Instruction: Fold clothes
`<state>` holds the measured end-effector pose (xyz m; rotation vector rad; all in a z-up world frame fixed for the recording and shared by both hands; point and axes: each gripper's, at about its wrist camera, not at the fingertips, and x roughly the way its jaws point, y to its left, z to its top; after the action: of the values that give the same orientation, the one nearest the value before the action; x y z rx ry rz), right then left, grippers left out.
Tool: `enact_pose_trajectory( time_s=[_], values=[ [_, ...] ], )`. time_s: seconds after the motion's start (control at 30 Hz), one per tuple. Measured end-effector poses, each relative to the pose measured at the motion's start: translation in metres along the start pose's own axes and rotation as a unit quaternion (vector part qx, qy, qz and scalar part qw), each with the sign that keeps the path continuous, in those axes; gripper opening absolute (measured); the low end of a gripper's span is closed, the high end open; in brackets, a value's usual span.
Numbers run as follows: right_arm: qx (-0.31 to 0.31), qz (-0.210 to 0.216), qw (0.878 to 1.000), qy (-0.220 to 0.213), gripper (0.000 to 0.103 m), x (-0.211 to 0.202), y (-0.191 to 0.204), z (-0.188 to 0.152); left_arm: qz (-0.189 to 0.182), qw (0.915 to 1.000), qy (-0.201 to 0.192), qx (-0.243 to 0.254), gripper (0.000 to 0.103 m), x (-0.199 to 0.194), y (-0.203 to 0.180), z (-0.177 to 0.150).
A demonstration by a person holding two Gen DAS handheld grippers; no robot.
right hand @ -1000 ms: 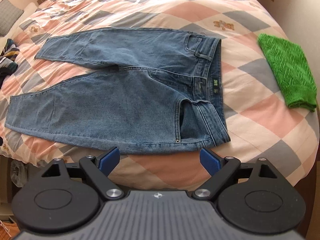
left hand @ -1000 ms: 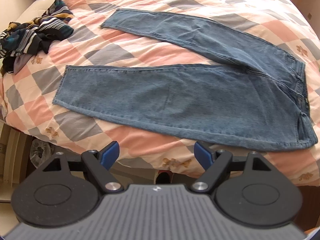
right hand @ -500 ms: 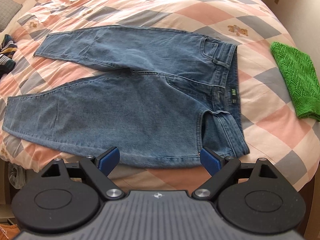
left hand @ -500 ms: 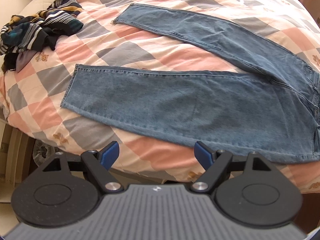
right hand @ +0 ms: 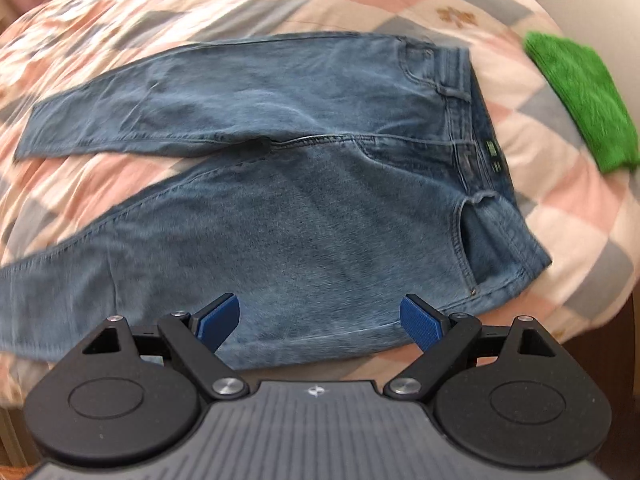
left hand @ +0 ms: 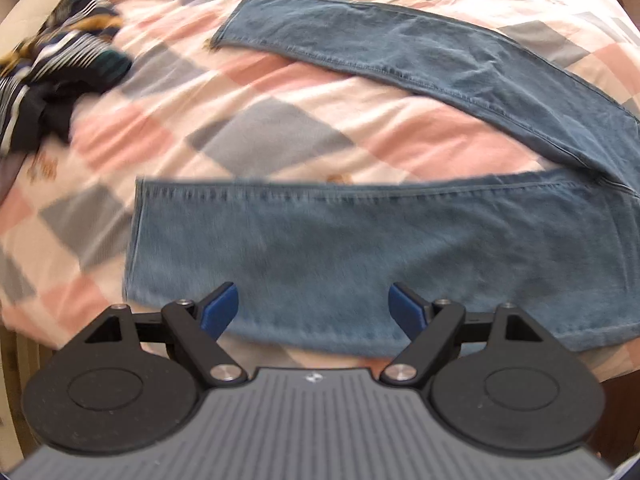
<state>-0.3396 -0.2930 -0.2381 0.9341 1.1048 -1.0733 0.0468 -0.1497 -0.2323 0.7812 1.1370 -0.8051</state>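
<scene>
A pair of blue jeans (left hand: pixel 360 248) lies flat on the bed, its legs spread apart in a V. The left wrist view shows both legs, with the cuff of the near leg at the left. My left gripper (left hand: pixel 314 312) hangs open just above the near leg's lower edge, nothing between its blue pads. The right wrist view shows the jeans (right hand: pixel 320 220) from the waistband (right hand: pixel 476 132) side. My right gripper (right hand: pixel 320 322) is open over the hip and seat area near the front edge, empty as well.
The bed wears a quilt (left hand: pixel 280 128) of pink, grey and white diamonds. A crumpled striped dark garment (left hand: pixel 60 72) lies at the far left. A folded green knit (right hand: pixel 580 100) rests at the right beside the waistband. The bed's front edge runs just below both grippers.
Both grippers have come in closer and lower over the jeans, which now fill more of each view. The left one slid toward the near leg's cuff. Their jaws stayed open.
</scene>
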Motion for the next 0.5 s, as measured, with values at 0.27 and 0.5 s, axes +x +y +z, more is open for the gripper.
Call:
enact_pose_trajectory(
  time_s=[0.27,0.5],
  values=[
    [0.099,-0.002,0.995,-0.001,0.089,0.010,-0.014,-0.007,-0.038,0.9941,-0.037,0.094,0.080,0.031,-0.018,0.073],
    [0.110,0.090,0.985,-0.099,0.079,0.027,-0.042,0.012,-0.100,0.9820,-0.061,0.148,0.071,0.075,-0.045,0.137]
  ],
)
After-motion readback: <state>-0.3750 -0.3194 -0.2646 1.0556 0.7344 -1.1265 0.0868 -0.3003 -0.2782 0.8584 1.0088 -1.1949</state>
